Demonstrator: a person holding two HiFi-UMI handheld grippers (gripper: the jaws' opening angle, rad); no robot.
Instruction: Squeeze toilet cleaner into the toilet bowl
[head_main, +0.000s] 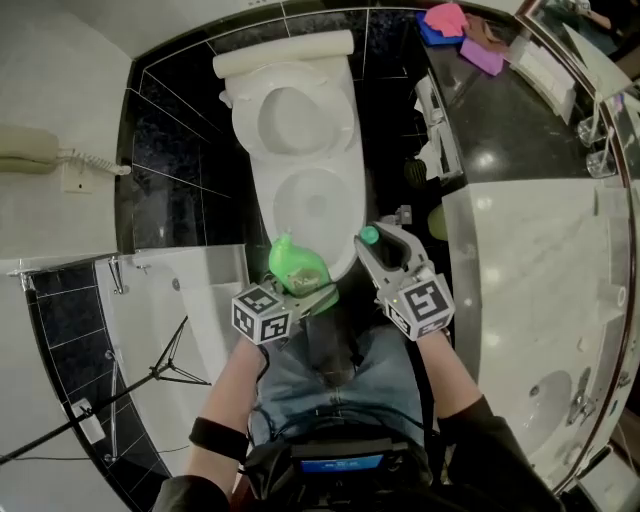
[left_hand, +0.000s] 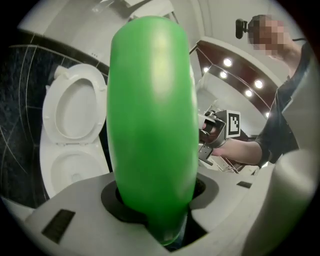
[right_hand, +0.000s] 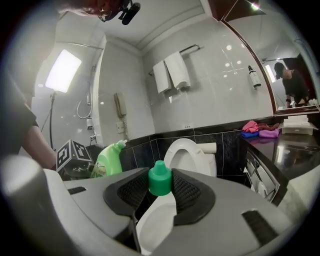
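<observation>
The white toilet stands open, lid raised against the black tiled wall, bowl just ahead of both grippers. My left gripper is shut on a green cleaner bottle, which fills the left gripper view and stands upright between the pads. My right gripper is shut on the bottle's small green cap, pinched between the black pads in the right gripper view. From there the bottle shows to the left, its spout bare, with the toilet behind.
A marble counter with a sink runs along the right. Pink, blue and purple cloths lie on the dark shelf at the back right. A wall phone hangs at left. A light stand stands at lower left. Towels hang above.
</observation>
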